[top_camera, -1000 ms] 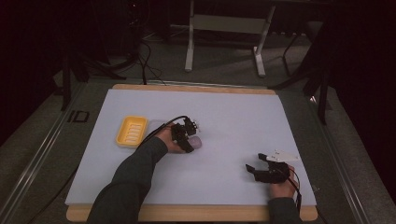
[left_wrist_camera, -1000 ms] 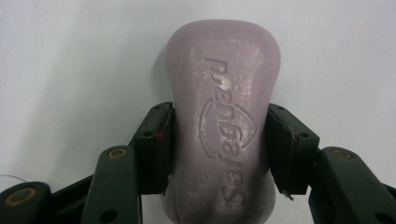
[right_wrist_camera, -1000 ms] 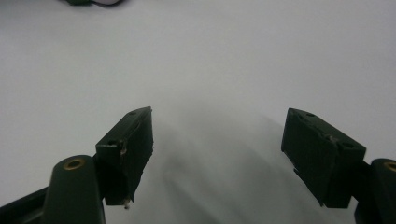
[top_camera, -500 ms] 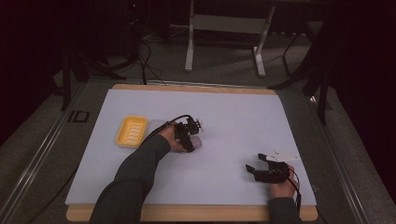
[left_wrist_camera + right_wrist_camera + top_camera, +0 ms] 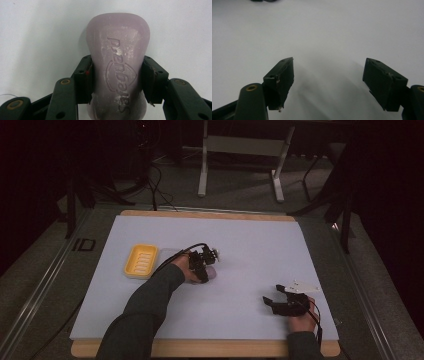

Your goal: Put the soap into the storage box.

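A pale lilac bar of soap (image 5: 117, 62) with an embossed logo lies on the white table sheet. My left gripper (image 5: 116, 77) is shut on it, one black jaw pressed against each long side. From above, that gripper (image 5: 202, 265) sits near the table's middle, with the soap (image 5: 211, 273) peeking out beside it. A yellow ribbed soap dish (image 5: 141, 260) rests just left of that hand. My right gripper (image 5: 274, 301) stands open near the front right of the table, and in the right gripper view its gap (image 5: 328, 82) holds nothing.
The white sheet (image 5: 260, 245) covers a wooden table top, with wide bare areas at the back and the right. Beyond the far edge stand a metal stand's legs (image 5: 240, 165) and cables on a dark floor.
The left hand and its gripper have shifted only slightly near the table's middle, staying over the soap. The right gripper has not moved.
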A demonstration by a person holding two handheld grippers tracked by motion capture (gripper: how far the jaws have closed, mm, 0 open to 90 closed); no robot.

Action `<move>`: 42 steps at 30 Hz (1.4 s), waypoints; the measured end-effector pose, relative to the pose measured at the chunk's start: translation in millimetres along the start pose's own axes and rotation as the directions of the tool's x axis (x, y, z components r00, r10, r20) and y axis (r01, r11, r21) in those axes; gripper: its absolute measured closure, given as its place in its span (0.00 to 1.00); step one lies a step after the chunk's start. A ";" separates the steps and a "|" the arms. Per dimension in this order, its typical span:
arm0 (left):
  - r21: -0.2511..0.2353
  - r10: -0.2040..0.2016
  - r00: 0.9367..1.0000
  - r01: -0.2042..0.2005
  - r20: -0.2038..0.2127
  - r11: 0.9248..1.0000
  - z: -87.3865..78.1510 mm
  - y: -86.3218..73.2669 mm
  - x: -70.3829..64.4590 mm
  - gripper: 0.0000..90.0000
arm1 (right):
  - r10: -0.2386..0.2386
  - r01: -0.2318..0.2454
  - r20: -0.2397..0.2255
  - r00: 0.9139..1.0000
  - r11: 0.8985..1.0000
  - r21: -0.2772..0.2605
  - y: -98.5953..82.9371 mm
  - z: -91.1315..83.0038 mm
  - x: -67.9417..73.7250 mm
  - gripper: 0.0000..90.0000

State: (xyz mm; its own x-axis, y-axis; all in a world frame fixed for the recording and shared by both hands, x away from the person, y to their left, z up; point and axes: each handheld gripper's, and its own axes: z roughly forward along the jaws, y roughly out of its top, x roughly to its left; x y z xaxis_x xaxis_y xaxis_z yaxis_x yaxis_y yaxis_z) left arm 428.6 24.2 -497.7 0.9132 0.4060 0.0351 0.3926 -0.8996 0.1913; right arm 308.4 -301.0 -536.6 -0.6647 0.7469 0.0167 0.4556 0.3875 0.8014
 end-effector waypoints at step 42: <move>-0.017 -0.138 0.990 0.138 -0.017 0.990 -25.7 -19.3 13.7 0.55 | 0.000 0.000 0.001 1.000 1.000 -0.001 0.0 -0.1 0.2 0.27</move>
State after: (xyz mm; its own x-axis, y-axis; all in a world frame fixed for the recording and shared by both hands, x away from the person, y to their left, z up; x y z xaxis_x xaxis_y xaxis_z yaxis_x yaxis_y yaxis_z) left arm 430.7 51.2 -475.8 0.8482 0.5291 0.0247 0.5129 -0.8320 0.2114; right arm 308.1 -300.9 -536.6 -0.6644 0.7472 0.0159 0.4546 0.3872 0.8021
